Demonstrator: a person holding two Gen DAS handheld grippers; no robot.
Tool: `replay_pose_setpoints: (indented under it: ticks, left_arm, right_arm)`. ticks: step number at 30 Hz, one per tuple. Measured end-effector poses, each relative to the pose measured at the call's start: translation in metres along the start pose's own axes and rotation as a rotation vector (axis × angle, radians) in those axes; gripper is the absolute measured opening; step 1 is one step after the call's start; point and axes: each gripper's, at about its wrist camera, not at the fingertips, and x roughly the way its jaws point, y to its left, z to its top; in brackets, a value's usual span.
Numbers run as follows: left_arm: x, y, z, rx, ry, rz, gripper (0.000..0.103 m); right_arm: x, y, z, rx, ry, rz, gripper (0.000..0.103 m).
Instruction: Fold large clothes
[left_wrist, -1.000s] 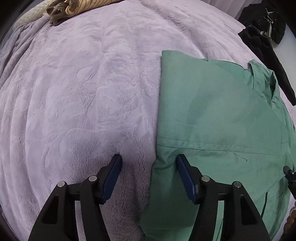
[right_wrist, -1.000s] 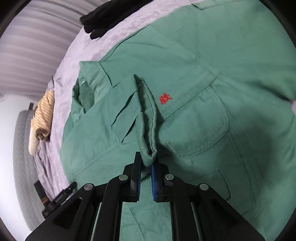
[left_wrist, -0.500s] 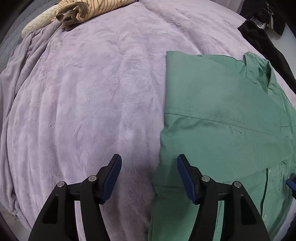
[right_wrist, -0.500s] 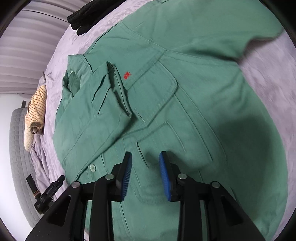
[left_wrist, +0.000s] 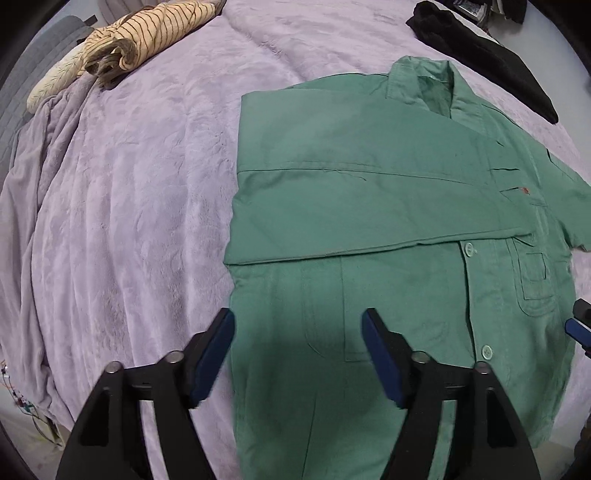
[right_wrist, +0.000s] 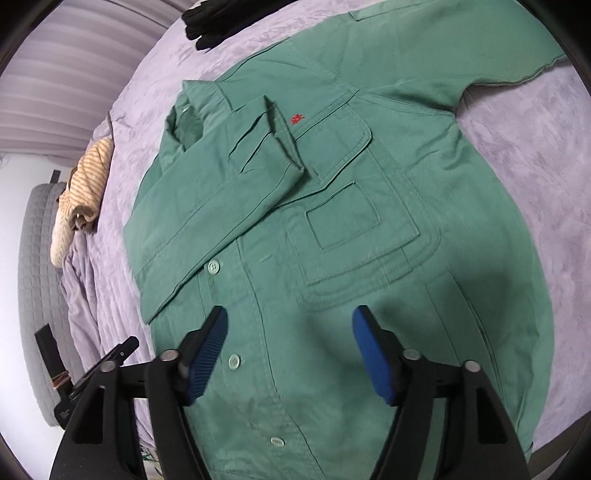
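Note:
A green button-up work shirt (left_wrist: 388, 229) lies front up on a lilac plush blanket (left_wrist: 129, 184). Its one sleeve is folded across the chest, cuff near the red chest logo (right_wrist: 296, 118); the other sleeve (right_wrist: 480, 48) lies spread out to the side. My left gripper (left_wrist: 299, 332) is open and empty, hovering above the shirt's lower left edge. My right gripper (right_wrist: 290, 332) is open and empty above the lower front of the shirt (right_wrist: 332, 258), near the button placket. The tip of the right gripper shows in the left wrist view (left_wrist: 578, 325).
A striped tan garment (left_wrist: 140, 44) lies bunched at the far left of the blanket, also in the right wrist view (right_wrist: 85, 192). Black clothing (left_wrist: 487, 55) lies beyond the collar. A grey quilted edge (right_wrist: 37, 277) borders the bed.
My right gripper let go of the sleeve cuff, opened wide and drew back. My left gripper pulled back and rose, so more of the shirt shows. The sleeve now rests across the chest.

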Motion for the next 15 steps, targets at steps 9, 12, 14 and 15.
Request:
replay_pose_setpoints:
  ticks: [9,12,14,15]
  left_arm:
    - [-0.041,-0.022,-0.021,-0.006,-0.029,-0.055,0.093]
    - [-0.046,-0.028,-0.027,-0.005,-0.02,-0.061,0.093]
    - [-0.049,-0.033,-0.031,-0.007,-0.012,-0.067,0.093]
    - [-0.05,-0.036,-0.032,-0.005,-0.01,-0.067,0.093]
  right_arm:
    - [-0.028,0.014,-0.018,-0.068,-0.006,-0.023,0.083]
    - [-0.038,0.017,-0.019,-0.083,-0.015,-0.029,0.085]
    - [-0.046,0.02,-0.02,-0.103,-0.027,-0.044,0.088]
    - [-0.05,0.022,-0.02,-0.115,-0.034,-0.051,0.088]
